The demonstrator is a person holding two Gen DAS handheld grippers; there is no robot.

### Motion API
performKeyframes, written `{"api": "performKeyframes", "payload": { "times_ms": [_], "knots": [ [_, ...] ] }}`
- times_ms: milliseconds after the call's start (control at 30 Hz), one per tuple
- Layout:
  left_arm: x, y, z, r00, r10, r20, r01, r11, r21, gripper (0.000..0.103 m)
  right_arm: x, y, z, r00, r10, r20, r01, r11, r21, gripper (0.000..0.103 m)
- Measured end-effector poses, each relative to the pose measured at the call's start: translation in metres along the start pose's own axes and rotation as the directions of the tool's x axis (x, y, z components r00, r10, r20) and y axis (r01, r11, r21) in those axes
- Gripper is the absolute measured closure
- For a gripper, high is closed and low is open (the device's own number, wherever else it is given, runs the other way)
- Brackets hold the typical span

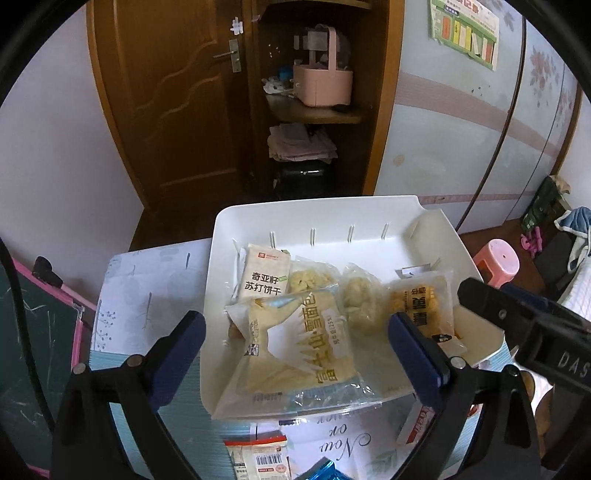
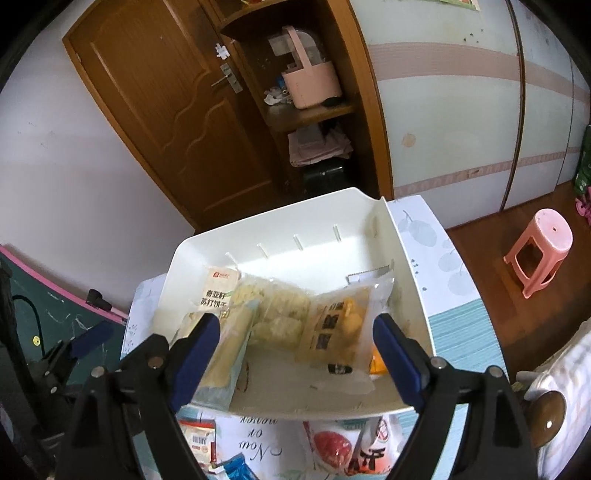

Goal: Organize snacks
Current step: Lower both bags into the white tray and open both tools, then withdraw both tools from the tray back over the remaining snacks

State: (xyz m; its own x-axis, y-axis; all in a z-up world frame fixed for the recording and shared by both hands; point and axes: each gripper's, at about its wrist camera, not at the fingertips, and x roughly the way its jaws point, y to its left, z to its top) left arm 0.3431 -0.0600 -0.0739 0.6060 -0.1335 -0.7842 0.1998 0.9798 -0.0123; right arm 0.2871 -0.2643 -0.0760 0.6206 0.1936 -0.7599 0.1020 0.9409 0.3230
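My left gripper (image 1: 295, 347) and right gripper (image 2: 295, 350) both gape empty above the white plastic bin (image 1: 325, 214), where yellow and white sealed snack packets (image 1: 295, 343) lie side by side.

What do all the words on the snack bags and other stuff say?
"奇亚籽 苏打饼干": white cracker packet in the white tray.
"Now or": printed paper under the tray, upside down.
"DAS": right gripper, cut off.
Bread bag, yellow packet, wall poster, barcode packet: not readable.

Snack pkts (image 1: 299, 343) in tray (image 1: 321, 214), tray on table (image 1: 147, 280), stool (image 1: 496, 260) right
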Motion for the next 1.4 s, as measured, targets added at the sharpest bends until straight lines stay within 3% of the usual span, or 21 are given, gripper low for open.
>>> {"api": "performKeyframes", "payload": {
  "times_ms": [333, 633, 1033, 1400],
  "knots": [
    [-0.037, -0.004, -0.007, 1.0, 0.012, 0.029, -0.013, 1.0, 0.028, 0.004, -0.029, 0.013, -0.009, 1.0, 0.011, 0.015, -0.011, 1.0, -0.025, 0.017],
    [-0.104, -0.009, -0.014, 0.994, 0.038, 0.106, -0.043, 0.998, 0.053, 0.004, -0.086, 0.028, -0.014, 0.998, 0.001, 0.065, 0.002, 0.999, -0.051, 0.017],
    [-0.202, -0.003, -0.035, 0.971, 0.046, 0.235, -0.067, 0.995, 0.08, 0.003, -0.182, 0.065, -0.036, 0.98, 0.055, 0.189, -0.023, 0.986, -0.168, 0.017],
    [-0.243, 0.015, -0.081, 0.947, 0.069, 0.315, -0.096, 0.993, 0.071, 0.001, -0.208, 0.089, -0.084, 0.973, 0.045, 0.225, 0.025, 0.953, -0.301, 0.017]
  ]
}}
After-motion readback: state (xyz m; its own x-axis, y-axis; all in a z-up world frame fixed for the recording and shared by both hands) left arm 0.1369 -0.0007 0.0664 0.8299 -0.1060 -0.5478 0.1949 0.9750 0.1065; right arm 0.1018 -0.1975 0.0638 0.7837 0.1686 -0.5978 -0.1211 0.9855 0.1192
